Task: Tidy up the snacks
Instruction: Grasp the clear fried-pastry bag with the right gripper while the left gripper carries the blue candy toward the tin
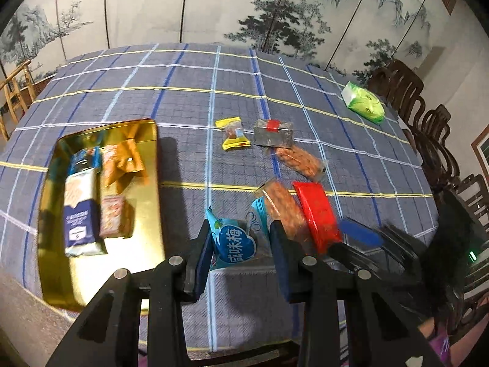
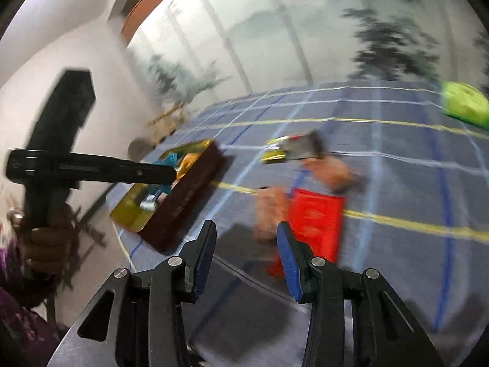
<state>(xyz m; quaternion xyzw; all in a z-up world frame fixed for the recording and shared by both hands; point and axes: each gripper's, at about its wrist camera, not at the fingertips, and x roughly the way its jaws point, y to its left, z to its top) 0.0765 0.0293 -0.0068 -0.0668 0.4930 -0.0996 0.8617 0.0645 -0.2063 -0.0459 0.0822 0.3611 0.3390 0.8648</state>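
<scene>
Gold-coloured metal forms the tin (image 1: 146, 214), the landmark for this report; it lies open on the checked tablecloth (image 1: 189, 70), at the left of the left wrist view. Inside it lie a blue-and-white packet (image 1: 80, 211), an orange wrapper (image 1: 122, 162) and a small pinkish pack (image 1: 112, 218).

Left gripper (image 1: 241, 244): fingers narrowly spaced and pressed on a blue plum sachet (image 1: 233, 243), which sits between the pads, just right of the tin's near corner.

Loose snacks to the right of the tin, on the cloth: a yellow-wrapped sweet (image 1: 233, 134), a grey pack with a red label (image 1: 273, 133), a clear pack of orange pieces (image 1: 301, 159), a second such pack (image 1: 282, 205) and, touching it, a red packet (image 1: 318, 211). A green tissue pack (image 1: 363, 101) lies well apart, at the far right edge of the table. Dark wooden chairs (image 1: 428, 128) stand beyond that edge.

Right gripper (image 2: 247, 250): fingers stand a modest way apart. The right wrist view is heavily blurred; the red packet and the orange pack appear behind the pads, but whether either is gripped cannot be told. The same view shows the tin's dark red-brown outer wall (image 2: 183, 198), and the person's hand (image 2: 45, 244) on the left gripper's handle.
</scene>
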